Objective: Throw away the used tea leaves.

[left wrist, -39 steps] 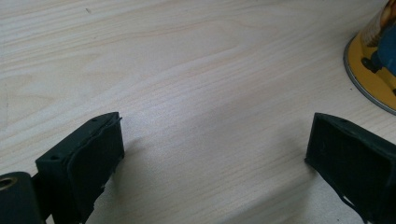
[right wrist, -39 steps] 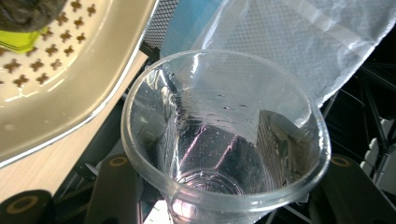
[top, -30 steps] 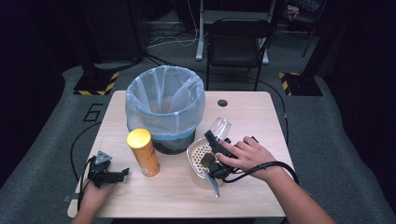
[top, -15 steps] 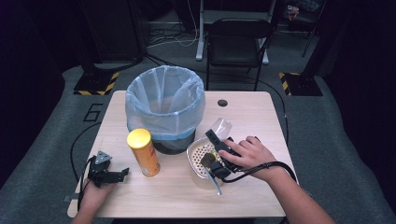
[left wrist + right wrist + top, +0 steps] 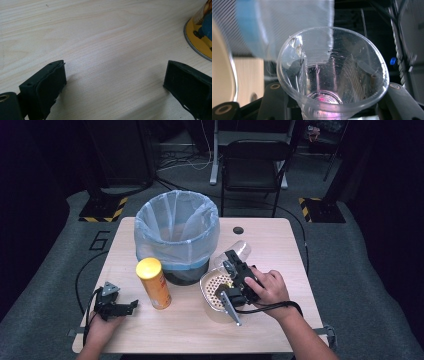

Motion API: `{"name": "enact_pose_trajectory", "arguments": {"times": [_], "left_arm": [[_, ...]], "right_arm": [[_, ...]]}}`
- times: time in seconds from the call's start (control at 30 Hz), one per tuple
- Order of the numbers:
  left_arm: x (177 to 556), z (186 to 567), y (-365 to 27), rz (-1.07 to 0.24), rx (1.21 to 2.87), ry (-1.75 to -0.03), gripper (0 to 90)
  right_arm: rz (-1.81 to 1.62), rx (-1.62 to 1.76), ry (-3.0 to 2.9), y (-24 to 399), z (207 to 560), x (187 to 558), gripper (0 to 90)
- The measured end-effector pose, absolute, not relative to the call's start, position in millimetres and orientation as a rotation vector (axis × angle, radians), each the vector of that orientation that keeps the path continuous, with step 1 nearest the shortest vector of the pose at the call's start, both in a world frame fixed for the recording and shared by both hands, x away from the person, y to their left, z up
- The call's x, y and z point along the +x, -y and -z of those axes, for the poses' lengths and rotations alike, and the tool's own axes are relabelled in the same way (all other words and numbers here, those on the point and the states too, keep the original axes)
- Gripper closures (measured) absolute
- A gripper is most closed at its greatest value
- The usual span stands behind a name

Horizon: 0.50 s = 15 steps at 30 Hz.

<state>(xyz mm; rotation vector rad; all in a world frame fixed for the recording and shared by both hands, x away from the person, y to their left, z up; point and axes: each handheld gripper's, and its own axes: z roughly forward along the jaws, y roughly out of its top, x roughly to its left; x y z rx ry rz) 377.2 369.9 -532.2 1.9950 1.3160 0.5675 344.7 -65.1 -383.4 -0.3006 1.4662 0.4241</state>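
My right gripper (image 5: 233, 264) is shut on a clear plastic cup (image 5: 236, 251). The cup lies tilted just right of the bin (image 5: 176, 237), its mouth pointing away from the hand. In the right gripper view the cup (image 5: 332, 75) sits between the two black jaws, with the bin's pale blue bag (image 5: 287, 25) behind it. My left gripper (image 5: 131, 306) rests on the table near the front left corner, open with nothing between its jaws. In the left gripper view its jaws (image 5: 115, 85) stand wide apart over bare wood, and the base of a yellow can (image 5: 200, 37) shows at the upper right.
A tall yellow can (image 5: 153, 282) stands upright between the two grippers, in front of the bin. A white perforated scoop (image 5: 212, 287) with a grey handle lies under the right hand. A black chair (image 5: 252, 167) stands beyond the light wooden table (image 5: 280, 245).
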Motion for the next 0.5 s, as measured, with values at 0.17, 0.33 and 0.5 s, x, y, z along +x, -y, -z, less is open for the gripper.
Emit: {"name": "enact_pose_trajectory", "arguments": {"times": [0.17, 0.33, 0.5], "left_arm": [[377.1, 532.2, -369.8, -0.565, 1.994, -1.318, 3.9], [377.2, 532.1, -370.0, -0.568, 1.997, -1.316, 3.9], [377.0, 531.9, -370.0, -0.563, 1.998, -1.318, 3.9]], "right_arm": [[-0.729, -0.029, -1.486, 71.0, 369.4, 350.7, 45.4], [-1.04, 0.221, -1.569, 77.9, 353.4, 359.1, 45.4], [-1.348, 0.444, -1.664, 88.1, 339.7, 369.2, 45.4]]}}
